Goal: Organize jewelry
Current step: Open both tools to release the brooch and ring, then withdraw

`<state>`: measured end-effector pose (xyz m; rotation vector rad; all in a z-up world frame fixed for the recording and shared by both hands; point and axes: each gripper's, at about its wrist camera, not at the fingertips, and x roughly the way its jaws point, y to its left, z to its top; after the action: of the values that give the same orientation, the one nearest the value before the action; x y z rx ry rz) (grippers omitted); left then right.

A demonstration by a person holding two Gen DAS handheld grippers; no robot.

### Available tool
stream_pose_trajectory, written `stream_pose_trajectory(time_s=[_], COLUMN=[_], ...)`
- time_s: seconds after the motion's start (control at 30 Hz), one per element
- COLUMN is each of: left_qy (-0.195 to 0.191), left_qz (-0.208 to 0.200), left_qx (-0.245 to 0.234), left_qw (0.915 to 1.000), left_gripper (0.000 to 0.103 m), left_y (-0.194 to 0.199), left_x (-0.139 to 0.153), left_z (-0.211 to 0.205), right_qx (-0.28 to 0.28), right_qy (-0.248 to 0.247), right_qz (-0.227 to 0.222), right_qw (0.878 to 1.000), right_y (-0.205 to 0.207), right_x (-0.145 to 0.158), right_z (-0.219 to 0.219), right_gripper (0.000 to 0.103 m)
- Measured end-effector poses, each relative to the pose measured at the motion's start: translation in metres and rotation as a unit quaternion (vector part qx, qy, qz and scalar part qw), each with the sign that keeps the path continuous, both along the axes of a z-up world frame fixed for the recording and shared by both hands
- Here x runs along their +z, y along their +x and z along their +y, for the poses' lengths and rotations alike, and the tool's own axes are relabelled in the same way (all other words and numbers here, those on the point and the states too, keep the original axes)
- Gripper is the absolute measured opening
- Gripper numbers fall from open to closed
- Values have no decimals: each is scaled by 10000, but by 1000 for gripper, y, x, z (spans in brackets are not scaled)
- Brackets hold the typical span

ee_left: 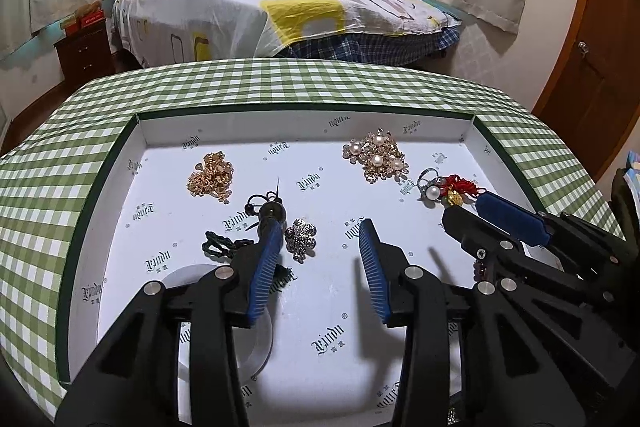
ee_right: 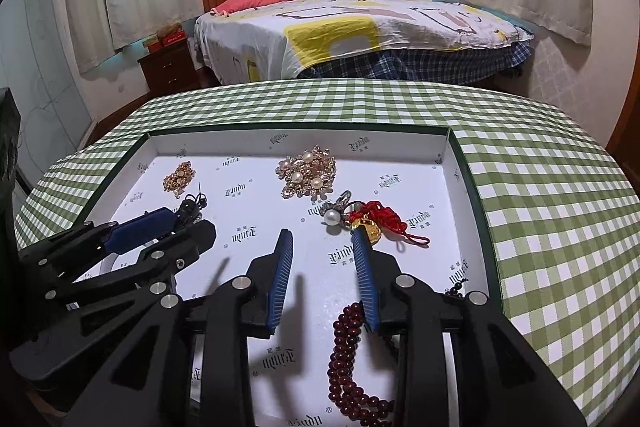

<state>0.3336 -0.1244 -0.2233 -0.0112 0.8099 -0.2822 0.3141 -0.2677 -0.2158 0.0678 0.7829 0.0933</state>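
A shallow white tray [ee_left: 304,125] with dark green walls lies on the checked table. In it lie a gold chain pile [ee_left: 211,177], pearl brooches [ee_left: 377,157], a pearl ring [ee_left: 430,189], a red knotted charm [ee_left: 460,189], a silver flower brooch [ee_left: 301,239] and a dark cord pendant [ee_left: 266,213]. My left gripper [ee_left: 322,231] is open and empty over the tray, the flower brooch just inside its left finger. My right gripper [ee_right: 322,237] is open and empty, its right fingertip by the red charm [ee_right: 378,221]. Dark red beads [ee_right: 348,351] lie below it.
The tray [ee_right: 460,163] sits on a green checked tablecloth [ee_left: 280,83]. A clear bangle [ee_left: 256,343] lies under the left gripper. A bed [ee_left: 280,11] and a nightstand [ee_left: 84,51] stand beyond the table; a wooden door [ee_left: 600,67] is at the right.
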Motion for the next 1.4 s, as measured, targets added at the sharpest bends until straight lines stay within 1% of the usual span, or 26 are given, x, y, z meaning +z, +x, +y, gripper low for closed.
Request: stream_pose_trajectory(time_s=[0.07,0.13,0.23,0.37,0.43,0.57,0.7,1.0,1.23,1.4], left_qy=[-5,3,-17,-35,-51,-143,-184,-164,-12,-1], left_qz=[-36,-68,-94,-134,-178,-270,-357,-325,-334,-237], left_qx=[9,36,67,113,132,193,251,393,506,600], left_qw=[10000,10000,9999,9998,9997,9993,9989,9986,9982,9979], left_gripper=[42,47,50,52,55,55,55,55,55,55], left_y=[-2,-2,-3,-4,-6,-15,-32,-76,-109,-124], left_x=[3,4,5,9,12,21,28,32,32,26], left_z=[1,1,2,4,6,13,23,46,58,68], right_qx=[-13,-40,-53,-67,-71,-83,-59,-8,84,200], right_qy=[-5,-15,-27,-34,-38,3,46,69,23,25], right_qz=[-31,-71,-88,-108,-122,-153,-185,-254,-234,-92], right_qw=[10000,10000,9999,9999,9999,9998,9998,9997,9997,9998], right_y=[-2,-4,-6,-8,-8,-15,-30,-77,-107,-115], right_x=[1,3,5,6,7,12,18,28,24,14], right_z=[0,-2,-2,-2,-2,-2,0,9,22,32], right_gripper=[32,32,32,32,32,32,32,32,32,32])
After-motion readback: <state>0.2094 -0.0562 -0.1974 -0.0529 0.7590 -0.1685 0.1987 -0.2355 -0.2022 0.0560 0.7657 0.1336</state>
